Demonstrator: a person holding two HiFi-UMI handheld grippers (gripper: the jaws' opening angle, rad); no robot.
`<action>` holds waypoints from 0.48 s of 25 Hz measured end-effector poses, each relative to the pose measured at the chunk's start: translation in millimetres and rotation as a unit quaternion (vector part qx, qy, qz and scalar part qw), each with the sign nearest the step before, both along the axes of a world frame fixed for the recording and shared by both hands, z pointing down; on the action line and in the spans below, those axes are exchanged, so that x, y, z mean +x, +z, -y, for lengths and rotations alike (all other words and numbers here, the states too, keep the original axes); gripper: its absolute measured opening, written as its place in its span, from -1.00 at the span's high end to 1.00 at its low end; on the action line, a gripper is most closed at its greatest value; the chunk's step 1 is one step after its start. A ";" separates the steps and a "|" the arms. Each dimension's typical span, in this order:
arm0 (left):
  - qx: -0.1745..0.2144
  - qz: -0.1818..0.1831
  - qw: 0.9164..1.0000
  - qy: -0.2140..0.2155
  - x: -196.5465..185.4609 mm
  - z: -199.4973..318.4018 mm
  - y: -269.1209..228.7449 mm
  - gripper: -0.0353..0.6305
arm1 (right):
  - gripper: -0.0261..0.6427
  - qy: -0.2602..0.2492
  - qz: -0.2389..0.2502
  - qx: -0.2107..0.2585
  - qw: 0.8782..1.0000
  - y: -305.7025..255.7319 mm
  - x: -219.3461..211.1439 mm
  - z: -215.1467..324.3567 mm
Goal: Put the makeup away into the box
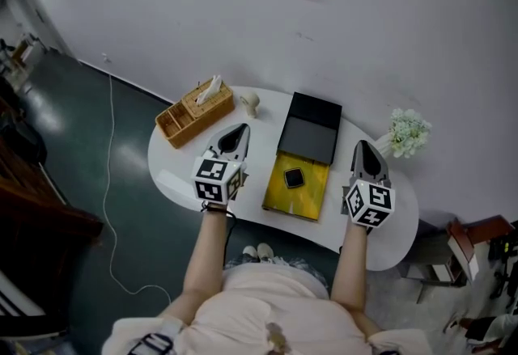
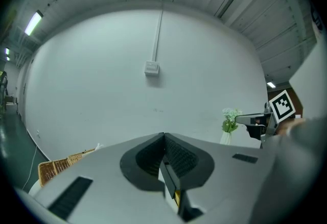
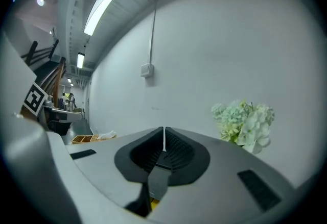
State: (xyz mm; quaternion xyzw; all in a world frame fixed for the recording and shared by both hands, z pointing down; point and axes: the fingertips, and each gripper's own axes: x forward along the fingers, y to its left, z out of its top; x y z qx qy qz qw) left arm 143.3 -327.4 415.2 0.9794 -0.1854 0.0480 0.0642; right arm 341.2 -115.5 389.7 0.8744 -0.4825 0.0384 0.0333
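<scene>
An open box (image 1: pixel 296 198) lies in the middle of the white table (image 1: pixel 178 175), with a yellow inside and its black lid (image 1: pixel 310 128) folded back toward the wall. A small black square makeup compact (image 1: pixel 293 178) sits in the yellow part. My left gripper (image 1: pixel 240 128) hovers left of the box and my right gripper (image 1: pixel 362 143) hovers right of it. Both point level at the wall. The left gripper (image 2: pixel 164 136) has its jaws together with nothing between them. The right gripper (image 3: pixel 164 129) is shut too and holds nothing.
A wicker basket (image 1: pixel 182 120) with a tissue pack stands at the table's back left, with a small beige object (image 1: pixel 251 103) beside it. A vase of pale flowers (image 1: pixel 407 133) stands at the back right, close to my right gripper. A white wall rises behind the table.
</scene>
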 end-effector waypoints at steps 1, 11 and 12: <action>0.001 -0.001 1.000 -0.001 -0.9 -0.1 -1.9 0.82 | 0.85 0.005 -0.002 0.005 1.000 -2.2 1.3 -4.0; -0.004 -0.004 1.000 -0.009 2.6 -3.6 -2.8 0.82 | 0.87 0.006 -0.014 0.026 1.000 -9.1 2.5 -19.1; -0.005 -0.004 1.000 -0.009 3.2 -4.8 -2.3 0.82 | 0.87 0.005 -0.014 0.026 1.000 -8.9 2.6 -20.0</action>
